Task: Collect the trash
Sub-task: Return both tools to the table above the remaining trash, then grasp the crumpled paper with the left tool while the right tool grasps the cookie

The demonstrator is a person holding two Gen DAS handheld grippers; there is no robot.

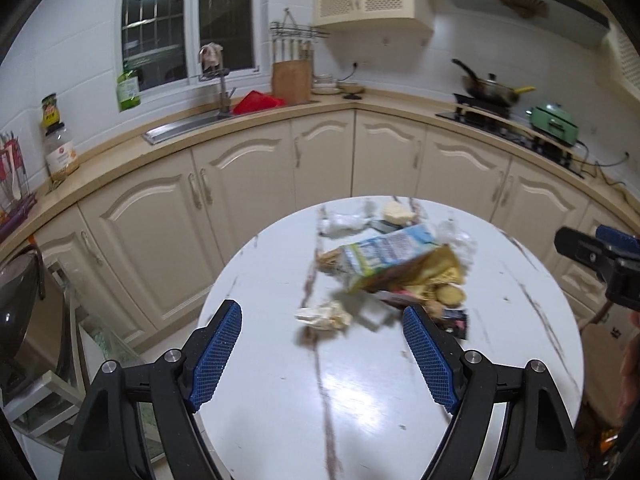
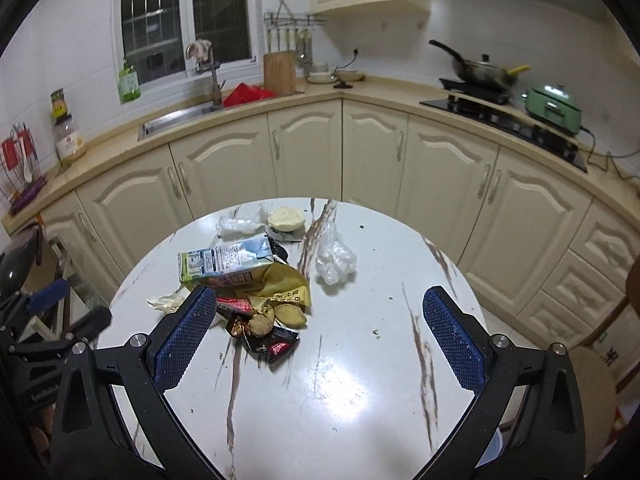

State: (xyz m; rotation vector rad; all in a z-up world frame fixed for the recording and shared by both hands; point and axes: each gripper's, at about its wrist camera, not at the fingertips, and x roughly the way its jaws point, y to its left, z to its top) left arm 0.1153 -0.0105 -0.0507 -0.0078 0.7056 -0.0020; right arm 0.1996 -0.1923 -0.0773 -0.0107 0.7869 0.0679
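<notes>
A pile of trash lies on the round white marble table [image 1: 360, 392] [image 2: 340, 400]. It holds a drink carton [image 1: 384, 254] [image 2: 224, 260], a yellow wrapper [image 1: 436, 270] [image 2: 286, 286], a crumpled tissue [image 1: 326, 316] [image 2: 164, 303], clear plastic bags [image 2: 334, 260] [image 1: 344, 222], a dark wrapper [image 2: 276, 345] [image 1: 456, 320] and a bun [image 2: 286, 218] [image 1: 396, 213]. My left gripper [image 1: 322, 316] is open above the table's near side, with the tissue between its fingertips. My right gripper [image 2: 316, 306] is open and empty, its left finger [image 2: 184, 332] beside the wrappers.
Cream cabinets curve behind the table under a counter with a sink [image 2: 176, 120], a knife block [image 2: 279, 72], a wok on the stove [image 2: 478, 70] and a green appliance [image 2: 554, 109]. The right gripper shows at the left wrist view's right edge [image 1: 600, 258].
</notes>
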